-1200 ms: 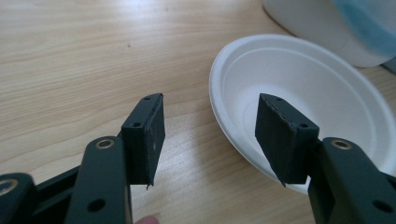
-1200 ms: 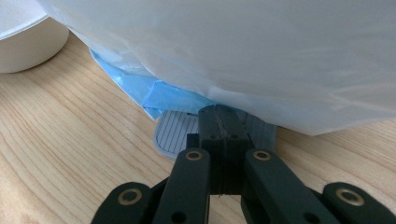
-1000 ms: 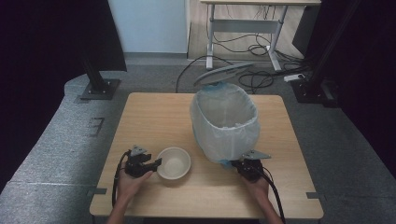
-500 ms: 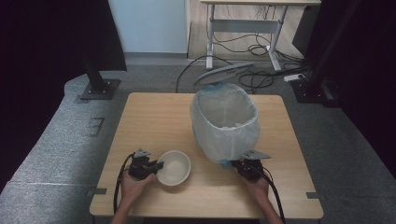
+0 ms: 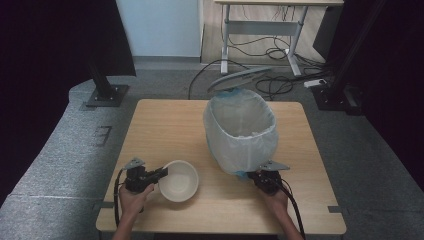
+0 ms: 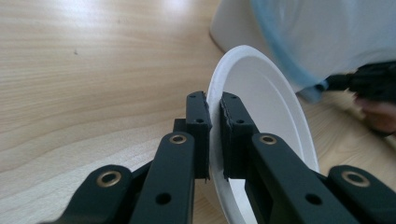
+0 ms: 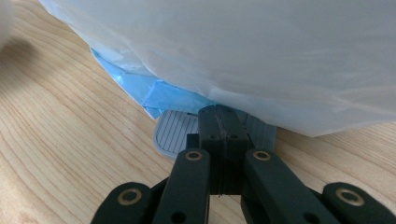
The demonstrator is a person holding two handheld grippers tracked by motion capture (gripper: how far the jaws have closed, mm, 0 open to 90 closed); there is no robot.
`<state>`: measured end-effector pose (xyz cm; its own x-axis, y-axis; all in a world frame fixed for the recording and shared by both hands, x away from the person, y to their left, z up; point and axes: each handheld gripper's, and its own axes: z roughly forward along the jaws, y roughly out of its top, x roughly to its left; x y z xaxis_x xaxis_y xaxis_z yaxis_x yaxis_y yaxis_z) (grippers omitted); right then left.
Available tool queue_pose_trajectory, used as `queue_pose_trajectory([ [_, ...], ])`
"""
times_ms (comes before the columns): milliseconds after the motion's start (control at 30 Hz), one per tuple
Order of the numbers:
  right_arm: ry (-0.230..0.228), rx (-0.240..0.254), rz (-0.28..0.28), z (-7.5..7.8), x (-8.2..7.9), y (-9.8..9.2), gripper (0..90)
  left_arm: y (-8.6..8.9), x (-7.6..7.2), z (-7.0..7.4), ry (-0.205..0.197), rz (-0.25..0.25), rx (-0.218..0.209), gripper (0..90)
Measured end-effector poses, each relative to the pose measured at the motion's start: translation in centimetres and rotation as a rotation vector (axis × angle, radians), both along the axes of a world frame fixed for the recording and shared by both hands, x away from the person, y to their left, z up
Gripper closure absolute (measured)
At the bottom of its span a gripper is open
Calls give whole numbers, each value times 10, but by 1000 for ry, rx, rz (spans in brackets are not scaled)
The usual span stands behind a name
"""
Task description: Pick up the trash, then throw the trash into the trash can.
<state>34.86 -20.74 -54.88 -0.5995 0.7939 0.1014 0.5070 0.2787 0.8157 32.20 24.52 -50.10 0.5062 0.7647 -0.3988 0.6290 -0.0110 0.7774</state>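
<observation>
A white bowl (image 5: 178, 181) sits on the wooden table (image 5: 165, 120) near its front left. My left gripper (image 5: 162, 173) has just been closing, and its pads now pinch the bowl's (image 6: 266, 93) left rim; in the left gripper view the left gripper (image 6: 215, 100) has the thin rim between its jaws. A pedal bin (image 5: 241, 130) lined with a white bag stands mid-table, its grey lid (image 5: 241, 78) raised. My right gripper (image 5: 255, 176) is shut at the bin's foot. In the right gripper view the right gripper (image 7: 219, 112) rests its tips on the grey ribbed pedal (image 7: 175, 133).
A blue liner (image 7: 159, 93) shows under the white bag (image 7: 261, 56) at the bin's base. Bare tabletop lies behind the bowl and left of the bin. A person's hands hold both grippers at the front edge. Cables and a desk frame (image 5: 260, 35) lie on the floor beyond.
The left gripper's jaws have closed onto the bowl's rim, and the bowl has shifted slightly toward the front left. The right gripper and the bin have stayed put.
</observation>
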Motion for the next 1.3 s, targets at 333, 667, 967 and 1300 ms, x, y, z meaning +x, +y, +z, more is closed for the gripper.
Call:
queue_pose_trajectory([
  [333, -1, -1, 2, 0, 0, 0, 892, 19, -8, 11, -33, 33, -71, 837],
  [667, -1, 0, 3, 0, 0, 0, 892, 16, -10, 15, -48, 22, -73, 837],
  [967, 0, 1, 3, 0, 0, 0, 892, 14, -13, 21, -68, 13, -83, 837],
  [1300, -1, 2, 3, 0, 1, 0, 892, 9, -18, 32, -107, -2, -86, 837],
])
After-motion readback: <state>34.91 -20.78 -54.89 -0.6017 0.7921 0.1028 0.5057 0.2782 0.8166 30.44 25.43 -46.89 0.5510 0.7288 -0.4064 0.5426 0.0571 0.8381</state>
